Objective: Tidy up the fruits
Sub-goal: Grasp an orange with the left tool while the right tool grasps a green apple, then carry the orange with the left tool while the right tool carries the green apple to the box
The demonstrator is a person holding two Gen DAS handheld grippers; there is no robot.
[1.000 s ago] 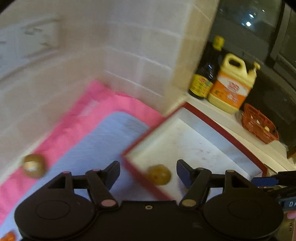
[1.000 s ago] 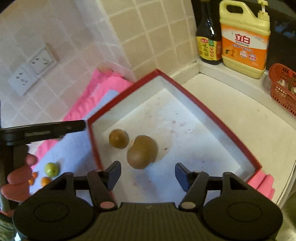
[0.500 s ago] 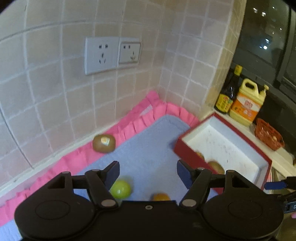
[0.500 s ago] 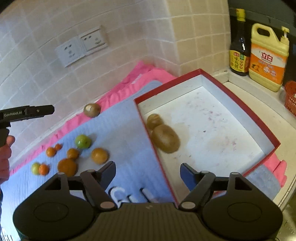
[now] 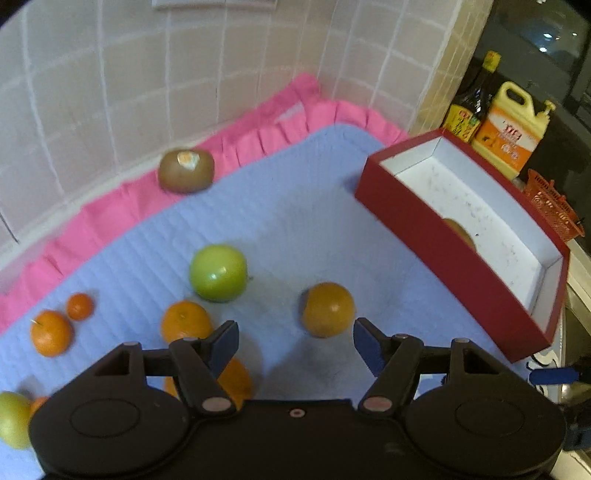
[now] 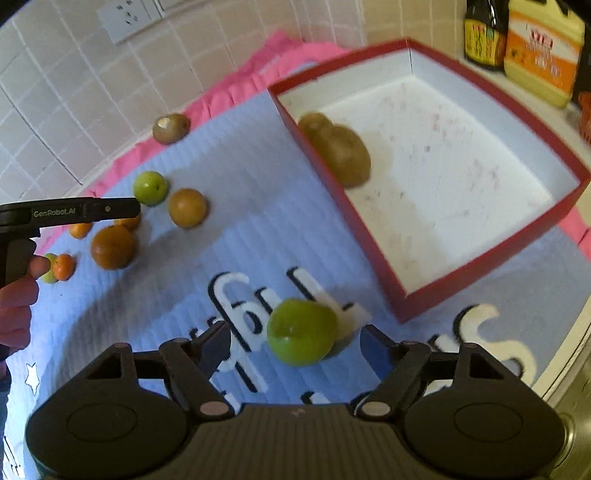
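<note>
A red box (image 6: 491,258) with a white inside holds two kiwis (image 6: 345,149); it also shows in the left wrist view (image 5: 461,258). On the blue mat (image 5: 295,221) lie a kiwi (image 5: 186,170), a green apple (image 5: 218,273), an orange fruit (image 5: 328,309) and several small oranges (image 5: 50,332). My left gripper (image 5: 294,343) is open above the mat, the orange fruit just ahead of its fingers. My right gripper (image 6: 295,349) is open with a green apple (image 6: 301,332) lying on the mat between its fingers, not gripped.
A tiled wall with a socket (image 6: 129,18) stands behind the pink-edged mat. A dark sauce bottle (image 5: 472,103), a yellow detergent jug (image 5: 506,129) and a small red basket (image 5: 554,206) stand beyond the box. The counter edge runs at the right.
Both grippers have pulled back from the box and dropped lower over the mat. The right one now has a green apple between its open fingers; the left now faces the loose fruits.
</note>
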